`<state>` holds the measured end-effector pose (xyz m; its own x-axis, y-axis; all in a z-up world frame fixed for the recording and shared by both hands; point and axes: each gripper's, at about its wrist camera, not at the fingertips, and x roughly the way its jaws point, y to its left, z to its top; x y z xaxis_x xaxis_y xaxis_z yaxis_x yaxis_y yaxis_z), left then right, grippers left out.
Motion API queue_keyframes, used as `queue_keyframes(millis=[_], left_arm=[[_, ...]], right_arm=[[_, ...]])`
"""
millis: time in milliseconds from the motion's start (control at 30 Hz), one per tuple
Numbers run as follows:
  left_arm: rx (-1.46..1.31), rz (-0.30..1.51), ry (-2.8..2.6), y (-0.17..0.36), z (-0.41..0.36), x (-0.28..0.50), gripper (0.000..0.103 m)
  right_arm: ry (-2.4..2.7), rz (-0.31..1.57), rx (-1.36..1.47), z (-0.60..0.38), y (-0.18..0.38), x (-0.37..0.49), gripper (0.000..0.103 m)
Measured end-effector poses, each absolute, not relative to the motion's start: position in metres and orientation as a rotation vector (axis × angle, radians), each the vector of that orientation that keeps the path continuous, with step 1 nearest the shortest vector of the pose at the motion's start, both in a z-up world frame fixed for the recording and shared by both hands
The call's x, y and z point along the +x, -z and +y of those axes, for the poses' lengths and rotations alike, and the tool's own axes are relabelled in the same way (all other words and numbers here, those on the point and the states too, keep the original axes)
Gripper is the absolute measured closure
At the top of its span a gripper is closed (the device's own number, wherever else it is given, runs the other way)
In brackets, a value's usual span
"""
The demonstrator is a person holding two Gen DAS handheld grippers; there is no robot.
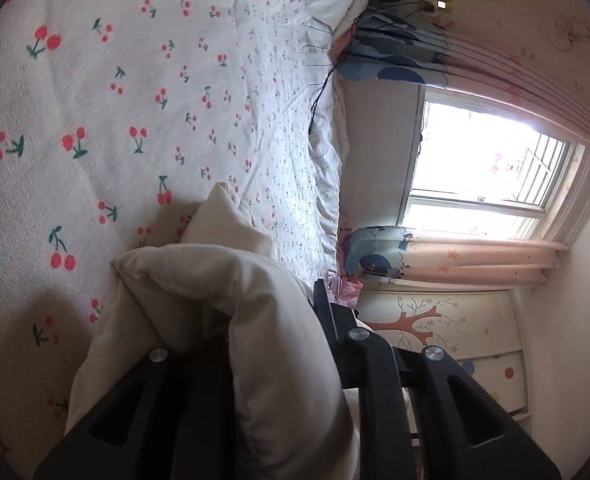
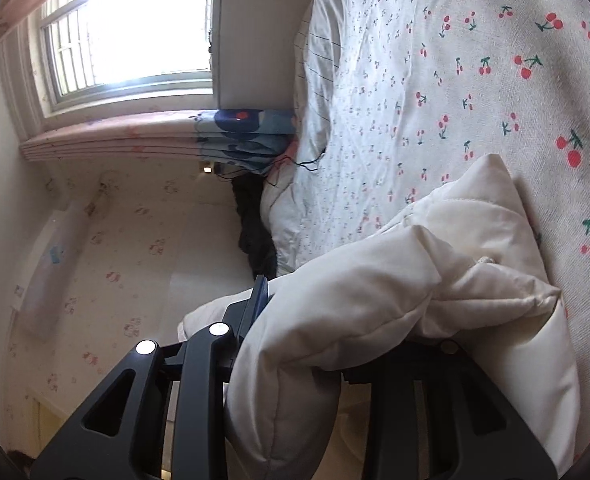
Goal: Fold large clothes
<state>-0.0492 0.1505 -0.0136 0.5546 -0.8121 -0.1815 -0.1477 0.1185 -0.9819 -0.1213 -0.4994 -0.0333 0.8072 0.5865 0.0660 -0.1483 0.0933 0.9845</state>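
Observation:
A cream padded garment (image 1: 199, 280) lies bunched on the cherry-print bed sheet (image 1: 95, 100), low over the bed. In the left wrist view its puffy fabric fills the gap between the black fingers of my left gripper (image 1: 247, 320), which is shut on it. The fabric drapes over one finger and hides its tip. In the right wrist view the same cream garment (image 2: 375, 280) bulges between the fingers of my right gripper (image 2: 351, 312), also shut on it, with a fold hanging down between the jaws. The sheet (image 2: 495, 80) spreads beyond it.
A bright window (image 1: 475, 160) with pink curtains (image 1: 475, 256) stands past the far edge of the bed. A painted wardrobe (image 1: 435, 328) is beside it. A thin black cable (image 1: 319, 92) runs over the bed edge. Dark clothing (image 2: 255, 232) lies by a white pillow (image 2: 291, 216).

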Motion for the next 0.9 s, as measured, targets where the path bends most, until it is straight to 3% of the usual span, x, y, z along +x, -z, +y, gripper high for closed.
queue_keyframes(millis=[33,67,100,133,200,267,367,500,700,800,900], left_arm=[[-1.398,0.903,0.594,0.013,0.150,-0.048,0.081],[-1.406,0.905,0.593,0.012,0.150,-0.046,0.072],[-1.421,0.898,0.598,0.008,0.150,-0.045,0.056],[-1.435,0.885,0.599,0.002,0.151,-0.045,0.048],[-1.458,0.842,0.603,-0.015,0.155,-0.044,0.027],[-1.453,0.792,0.622,-0.035,0.159,-0.043,0.020],[-1.409,0.720,0.664,-0.069,0.164,-0.049,0.016],[-1.128,0.715,0.725,-0.121,0.143,-0.067,0.014],[-0.639,0.891,0.899,-0.134,0.032,-0.085,0.014],[-0.450,0.950,0.928,-0.123,-0.025,-0.085,0.014],[-0.285,1.015,0.876,-0.103,-0.075,-0.066,0.014]], right_arm=[[-0.547,0.407,1.366,-0.499,0.032,-0.118,0.074],[-0.533,0.422,1.361,-0.499,0.031,-0.115,0.072],[-0.522,0.435,1.363,-0.499,0.030,-0.112,0.068],[-0.515,0.445,1.372,-0.498,0.030,-0.108,0.065],[-0.516,0.452,1.383,-0.498,0.028,-0.103,0.049],[-0.523,0.450,1.390,-0.496,0.024,-0.098,0.038],[-0.534,0.450,1.396,-0.495,0.017,-0.094,0.022],[-0.504,0.474,1.240,-0.483,-0.015,-0.107,0.008],[-0.394,0.624,0.493,-0.394,-0.079,-0.127,0.007],[-0.262,0.736,0.166,-0.349,-0.072,-0.108,0.007],[-0.206,0.779,0.075,-0.334,-0.049,-0.082,0.007]])
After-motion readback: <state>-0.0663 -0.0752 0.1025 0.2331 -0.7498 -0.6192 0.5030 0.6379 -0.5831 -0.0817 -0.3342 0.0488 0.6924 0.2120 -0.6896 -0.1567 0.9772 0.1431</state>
